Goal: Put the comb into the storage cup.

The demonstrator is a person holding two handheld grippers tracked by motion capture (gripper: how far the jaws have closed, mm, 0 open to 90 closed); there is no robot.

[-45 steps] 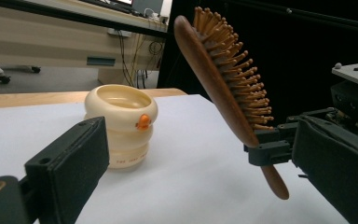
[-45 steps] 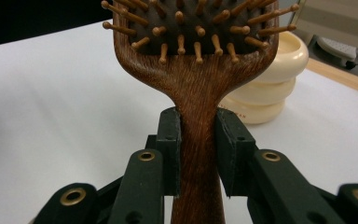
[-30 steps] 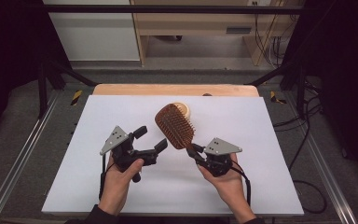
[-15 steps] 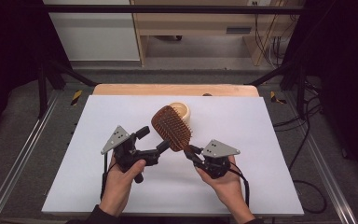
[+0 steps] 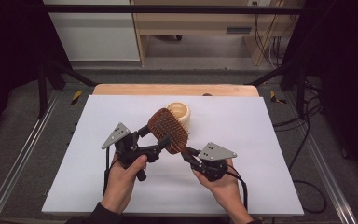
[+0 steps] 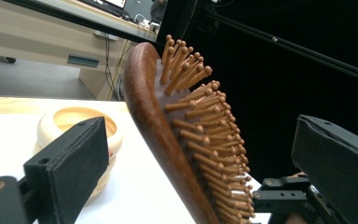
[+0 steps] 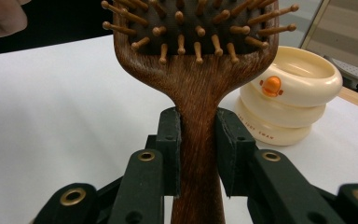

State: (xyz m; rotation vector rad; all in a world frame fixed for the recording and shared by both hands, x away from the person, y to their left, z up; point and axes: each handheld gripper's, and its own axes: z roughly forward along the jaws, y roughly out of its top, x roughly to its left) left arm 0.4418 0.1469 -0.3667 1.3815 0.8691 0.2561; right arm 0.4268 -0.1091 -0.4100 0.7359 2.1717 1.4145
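Observation:
A brown wooden hairbrush with wooden pins hangs tilted above the white table. My right gripper is shut on its handle; in the right gripper view both pads clamp the handle at the right gripper. My left gripper stands open with the brush head between its jaws. In the left gripper view the brush head passes through the left gripper without touching either pad. A cream bowl sits just behind the brush, also cream bowl and cream bowl.
A wooden board runs along the table's far edge. Metal rails flank the table and black frame poles stand at the back corners. Cables trail on the floor at the right.
The right gripper has swung the brush head left and down. The head now lies between the left gripper's open jaws, where before it stood apart from them.

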